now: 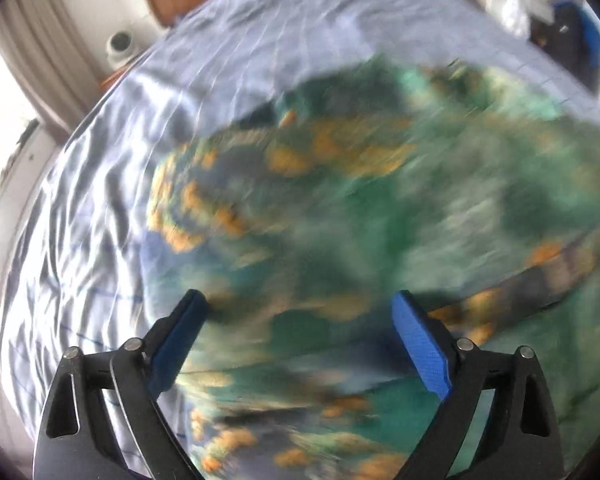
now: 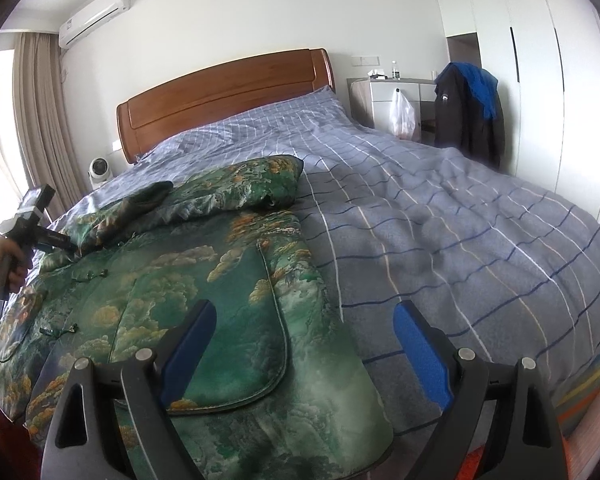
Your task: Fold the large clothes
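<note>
Green brocade jacket (image 2: 204,292) on the bed (image 2: 440,216), no legible writing; both hand-held grippers (image 1: 300,300) (image 2: 304,308) spread wide.

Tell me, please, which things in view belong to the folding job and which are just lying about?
Job:
green jacket, spread on the bed
left gripper, open above the jacket
right gripper, open at the jacket's hem

Lying about:
fan
plastic bag
dark coat on a chair
air conditioner
curtain
</note>
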`<control>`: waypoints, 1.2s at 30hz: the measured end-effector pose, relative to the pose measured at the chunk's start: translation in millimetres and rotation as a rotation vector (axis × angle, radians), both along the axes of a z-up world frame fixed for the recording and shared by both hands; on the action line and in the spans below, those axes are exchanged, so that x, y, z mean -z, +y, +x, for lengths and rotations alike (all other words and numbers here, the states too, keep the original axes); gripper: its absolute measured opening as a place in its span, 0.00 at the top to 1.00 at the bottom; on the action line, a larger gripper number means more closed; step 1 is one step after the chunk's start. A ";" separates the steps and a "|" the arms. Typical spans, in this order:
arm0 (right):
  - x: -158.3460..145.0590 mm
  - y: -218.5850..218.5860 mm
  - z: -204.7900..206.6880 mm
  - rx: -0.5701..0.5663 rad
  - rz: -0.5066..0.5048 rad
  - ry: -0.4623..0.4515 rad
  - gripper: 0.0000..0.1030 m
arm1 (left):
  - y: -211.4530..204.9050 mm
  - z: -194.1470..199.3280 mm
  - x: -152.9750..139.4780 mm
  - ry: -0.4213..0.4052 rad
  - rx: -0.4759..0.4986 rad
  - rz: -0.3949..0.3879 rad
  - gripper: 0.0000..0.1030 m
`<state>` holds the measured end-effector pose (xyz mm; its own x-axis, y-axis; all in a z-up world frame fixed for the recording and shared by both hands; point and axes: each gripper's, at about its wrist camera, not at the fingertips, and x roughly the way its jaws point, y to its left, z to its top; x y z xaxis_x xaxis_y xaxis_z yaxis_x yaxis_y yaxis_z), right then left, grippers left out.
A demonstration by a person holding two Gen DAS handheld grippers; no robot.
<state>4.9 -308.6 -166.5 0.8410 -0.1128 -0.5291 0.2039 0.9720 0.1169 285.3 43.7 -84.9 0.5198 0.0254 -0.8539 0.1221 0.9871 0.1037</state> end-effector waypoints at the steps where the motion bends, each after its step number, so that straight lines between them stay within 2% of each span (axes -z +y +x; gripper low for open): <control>1: 0.1 -1.0 -0.1 0.002 0.003 0.000 0.13 | -6.9 -3.8 -12.0 -0.021 0.019 -0.039 0.09; 4: 2.9 -2.1 4.1 -0.002 0.010 0.015 0.13 | -48.9 -16.2 -45.5 -0.078 0.138 -0.130 0.07; 7: 3.3 -0.1 5.5 -0.009 0.005 0.020 0.13 | -91.4 -19.8 -45.2 -0.076 0.237 -0.142 0.05; 10: 0.9 0.5 3.2 -0.010 0.000 0.009 0.13 | -132.9 -6.1 -9.6 0.005 0.289 -0.070 0.05; 12: 1.2 -0.3 2.7 -0.007 0.003 0.009 0.13 | -145.4 4.8 27.8 0.095 0.261 -0.050 0.03; 15: -0.2 -1.9 1.2 -0.005 0.012 0.003 0.13 | -144.8 1.0 21.3 0.050 0.235 -0.084 0.03; 20: -1.3 -6.6 -1.5 -0.003 0.031 -0.011 0.13 | -123.8 4.4 -26.0 -0.032 0.227 -0.186 0.04; 22: 0.5 -7.7 1.8 -0.007 0.039 0.002 0.13 | -116.8 13.4 -33.1 -0.037 0.205 -0.212 0.04; 25: 0.7 -7.0 2.2 -0.010 0.038 0.003 0.13 | -103.0 42.1 -18.2 0.005 0.119 -0.223 0.04; 28: 0.9 -8.0 1.9 -0.006 0.041 0.003 0.13 | -83.4 64.4 17.8 0.122 -0.004 -0.252 0.04; 29: 1.2 -8.3 1.8 -0.004 0.043 0.004 0.13 | -75.5 63.8 28.9 0.137 -0.040 -0.272 0.04; 30: 1.3 -9.0 1.5 0.000 0.045 0.005 0.13 | -71.2 59.0 28.8 0.117 -0.050 -0.281 0.04; 34: 0.4 -11.0 -0.4 0.008 0.047 -0.001 0.13 | -68.6 31.7 6.2 0.037 -0.006 -0.259 0.05; 36: 0.5 -11.0 0.5 0.009 0.046 0.000 0.13 | -64.3 8.5 -16.9 -0.017 0.044 -0.265 0.05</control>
